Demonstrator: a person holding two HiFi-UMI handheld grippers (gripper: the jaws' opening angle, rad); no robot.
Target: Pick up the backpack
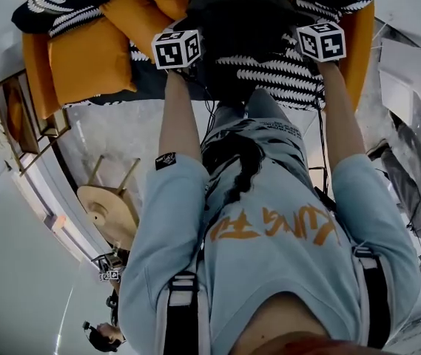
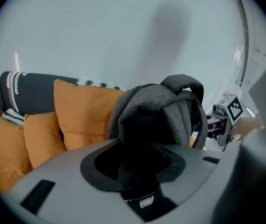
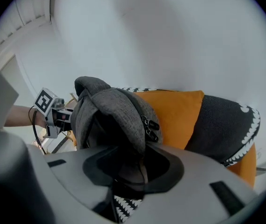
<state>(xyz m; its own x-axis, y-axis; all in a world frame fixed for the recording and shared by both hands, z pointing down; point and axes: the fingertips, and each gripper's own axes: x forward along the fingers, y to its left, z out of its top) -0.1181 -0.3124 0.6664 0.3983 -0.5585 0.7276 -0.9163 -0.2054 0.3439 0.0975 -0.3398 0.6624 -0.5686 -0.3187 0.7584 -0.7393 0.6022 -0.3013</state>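
Observation:
A dark grey backpack [image 1: 240, 17] stands on an orange sofa [image 1: 84, 61]. My left gripper [image 1: 177, 46] and right gripper [image 1: 321, 41] reach to its two sides, each shown in the head view mostly by its marker cube. In the left gripper view the backpack [image 2: 170, 111] fills the middle, and its black fabric runs down into the left gripper [image 2: 142, 183], which is shut on it. In the right gripper view the backpack [image 3: 109, 111] likewise drops into the right gripper [image 3: 128, 181], shut on its fabric. The fingertips themselves are hidden.
Orange cushions [image 2: 76, 118] and a black throw with a white pattern [image 1: 284, 76] lie around the backpack. A round wooden stool [image 1: 110, 209] and a low shelf [image 1: 18, 117] stand on the floor at the left. Another person [image 1: 103, 335] is at the lower left.

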